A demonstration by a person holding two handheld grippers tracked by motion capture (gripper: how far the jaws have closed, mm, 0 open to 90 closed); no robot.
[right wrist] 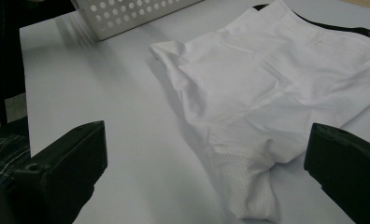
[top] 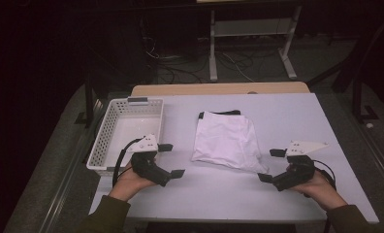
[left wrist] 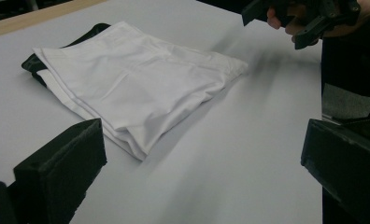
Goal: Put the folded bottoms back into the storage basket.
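Note:
A folded white garment (top: 226, 140) with a black band at its far edge lies in the middle of the white table (top: 277, 116). My left gripper (top: 171, 160) is held open near the table's front left, its jaws pointing right toward the garment (left wrist: 131, 88). My right gripper (top: 271, 165) is held open at the front right, jaws pointing left at the garment (right wrist: 276, 88). Both grippers are apart from the cloth and hold nothing. In the left gripper view the right gripper (left wrist: 276, 21) shows at the top right.
A white perforated basket (top: 105, 141) stands at the table's left, just behind my left hand, and looks empty; its wall (right wrist: 131, 14) shows in the right gripper view. Beyond the table are a metal stand (top: 250, 43) and loose cables on the floor.

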